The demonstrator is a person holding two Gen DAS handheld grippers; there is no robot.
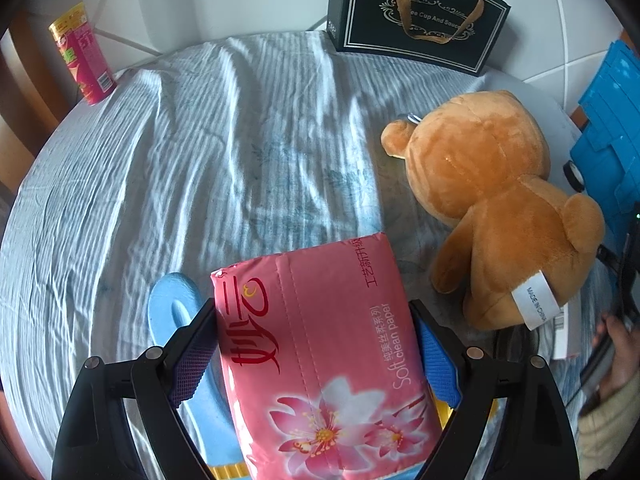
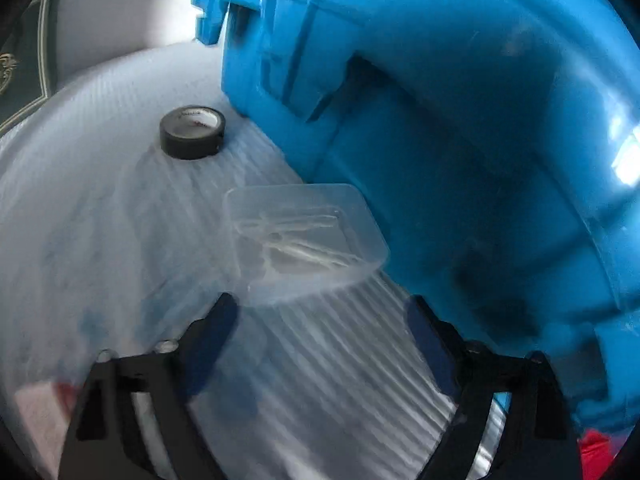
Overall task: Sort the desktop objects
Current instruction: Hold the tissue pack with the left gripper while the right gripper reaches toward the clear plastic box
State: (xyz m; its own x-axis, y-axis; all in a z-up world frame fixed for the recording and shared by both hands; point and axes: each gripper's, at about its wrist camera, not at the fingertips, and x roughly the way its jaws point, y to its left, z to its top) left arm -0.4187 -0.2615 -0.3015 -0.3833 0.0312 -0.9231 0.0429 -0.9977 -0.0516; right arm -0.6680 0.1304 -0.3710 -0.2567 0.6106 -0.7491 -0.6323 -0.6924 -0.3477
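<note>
The left gripper (image 1: 316, 344) is closed onto a soft pink plastic tissue pack (image 1: 320, 344), its ribbed blue pads pressing both long sides. The glossy wrapper carries red Chinese characters, printed pink blossoms and the English words "Soft clean paper". Under the pack lies a smooth light-blue flat thing (image 1: 176, 304) with a rounded end; what it is cannot be told.

All of this sits on a wrinkled, ribbed pale blue-and-white cloth (image 1: 180, 168) covering the table. To the right of the pack, near but apart, a plush brown bear (image 1: 496, 200) lies with its back to the camera; its white sewn tag reads "MADE IN CHINA". At the far edge stands a black cardboard gift bag (image 1: 416, 12) with brown ribbon handles, silver border lines and ornate lettering, partly readable as "Cup And Sauc". At far left stands a red and yellow cylindrical can (image 1: 84, 56); its print is too small to read. A hard blue plastic box (image 1: 604, 128) with moulded ridges stands at the right edge.

The right gripper (image 2: 324, 332) is spread wide and empty, low over the cloth; this view is blurred. Just ahead of it lies a clear plastic tray (image 2: 304, 232) with rounded corners, beside the blue box. Farther off a black tape roll (image 2: 192, 132) lies flat.
</note>
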